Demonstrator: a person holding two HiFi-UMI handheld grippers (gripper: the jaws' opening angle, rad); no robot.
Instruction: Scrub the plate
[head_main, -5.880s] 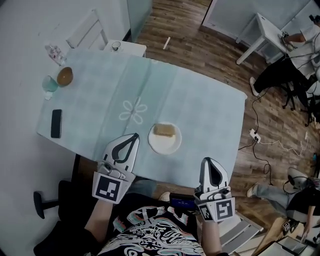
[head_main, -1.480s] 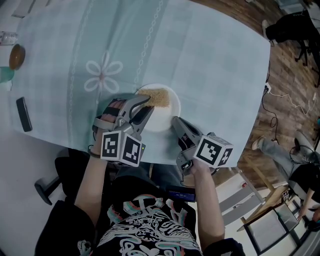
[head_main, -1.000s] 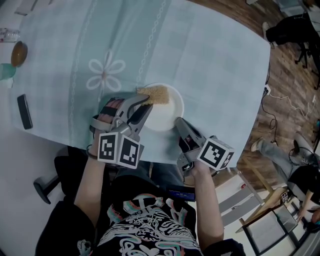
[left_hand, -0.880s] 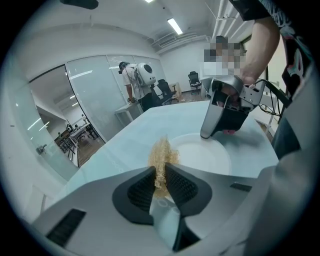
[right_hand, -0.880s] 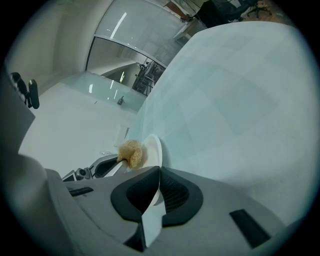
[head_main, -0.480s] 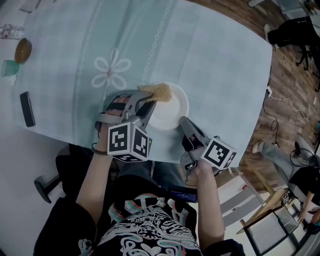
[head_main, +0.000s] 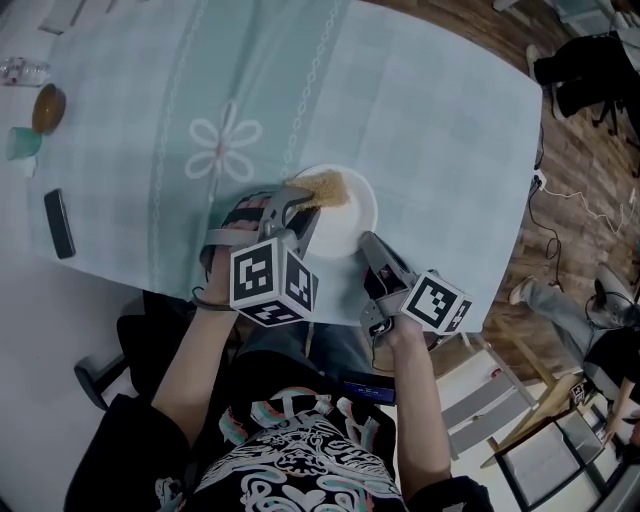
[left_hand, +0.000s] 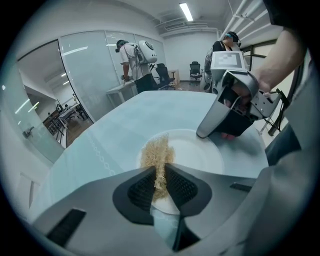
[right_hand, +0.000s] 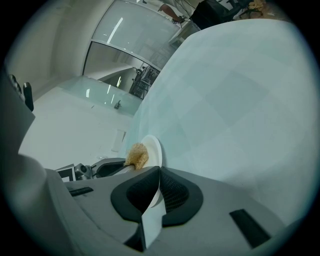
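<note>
Head view: R gripper (head_main: 366, 243), jaws shut on plate (head_main: 350, 228) near rim, pins it by table (head_main: 430, 140) edge. L gripper (head_main: 298, 200), jaws narrow, nips tan scrub pad (head_main: 324, 187) on plate's far-left part. Scrubbing's on, I'd say; next: rub pad across centre, plate held firm. Approx 6 s back both grippers hung off the table and the pad lay loose.

White plate (head_main: 352, 228), tan scrubber (head_main: 324, 187), pale teal faintly checked tablecloth (head_main: 430, 110) (with a white flower motif (head_main: 224, 150)).
</note>
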